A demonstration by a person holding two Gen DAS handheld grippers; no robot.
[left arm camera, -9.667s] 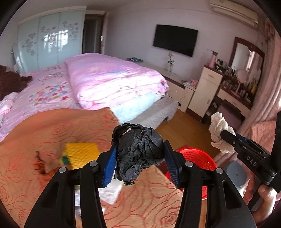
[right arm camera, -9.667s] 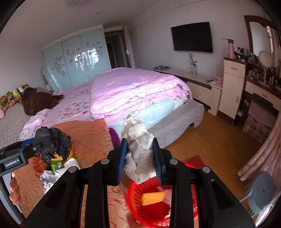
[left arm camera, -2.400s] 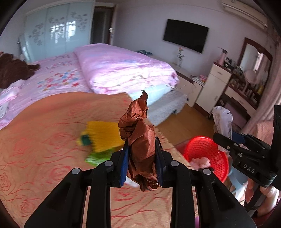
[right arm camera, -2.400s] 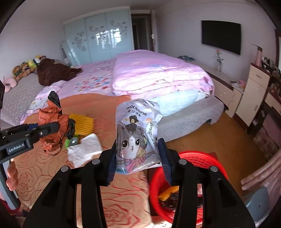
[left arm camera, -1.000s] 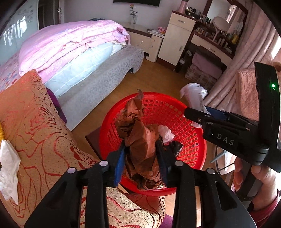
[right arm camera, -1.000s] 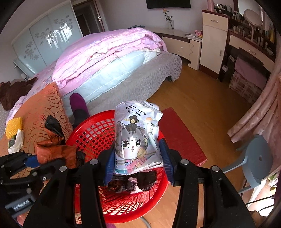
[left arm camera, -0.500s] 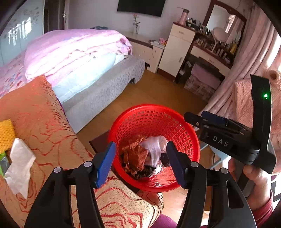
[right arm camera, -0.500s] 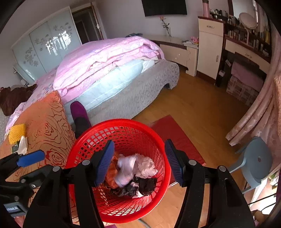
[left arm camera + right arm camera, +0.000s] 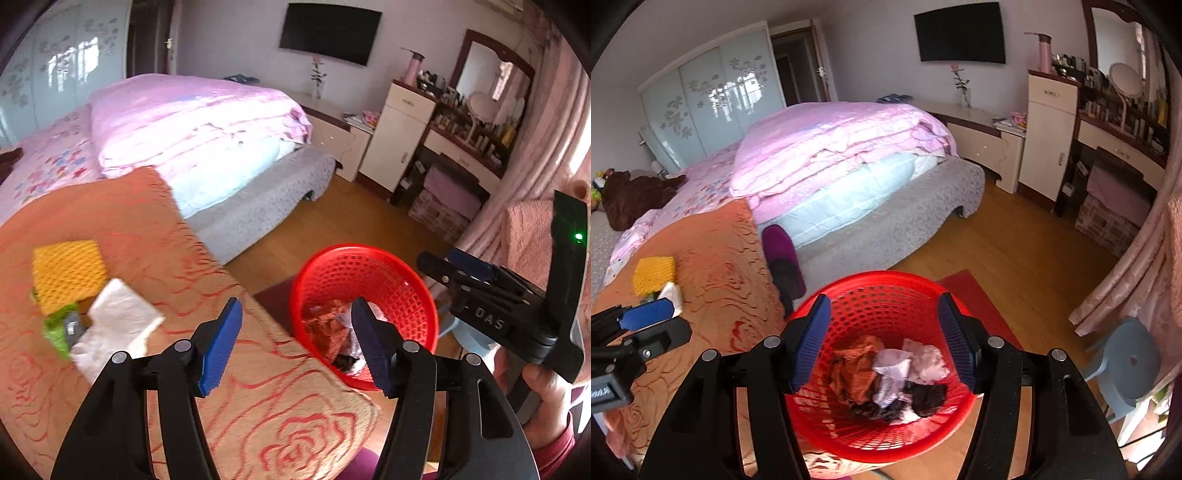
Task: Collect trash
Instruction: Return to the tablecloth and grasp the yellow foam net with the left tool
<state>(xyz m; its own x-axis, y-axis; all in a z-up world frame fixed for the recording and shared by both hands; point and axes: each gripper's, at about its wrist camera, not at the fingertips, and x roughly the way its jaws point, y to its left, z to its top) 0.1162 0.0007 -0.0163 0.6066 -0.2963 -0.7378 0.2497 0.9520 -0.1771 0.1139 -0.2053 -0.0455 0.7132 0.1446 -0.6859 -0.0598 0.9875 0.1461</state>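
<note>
The red mesh basket (image 9: 849, 424) stands on the floor beside the orange rose-patterned cloth (image 9: 147, 229). Inside it lie crumpled brown paper (image 9: 857, 373), a pale printed pouch (image 9: 894, 373) and black crumpled paper (image 9: 923, 398). My right gripper (image 9: 883, 306) hangs open and empty above the basket. My left gripper (image 9: 295, 314) is also open and empty, over the cloth's edge next to the basket (image 9: 369, 273). On the cloth to its left lie a white tissue (image 9: 114, 332), a yellow mesh sponge (image 9: 66, 273) and a green scrap (image 9: 55, 332).
A bed with a pink quilt (image 9: 831, 147) fills the middle of the room. Purple slippers (image 9: 783, 258) sit between bed and cloth. A red mat (image 9: 975, 295) lies behind the basket; a grey-blue stool (image 9: 1123, 354) and a curtain (image 9: 1126, 277) stand to the right.
Both grippers opened: the brown paper and the cat-print pouch dropped into the basket. Both have since lifted away, and the left view has swung toward the cloth.
</note>
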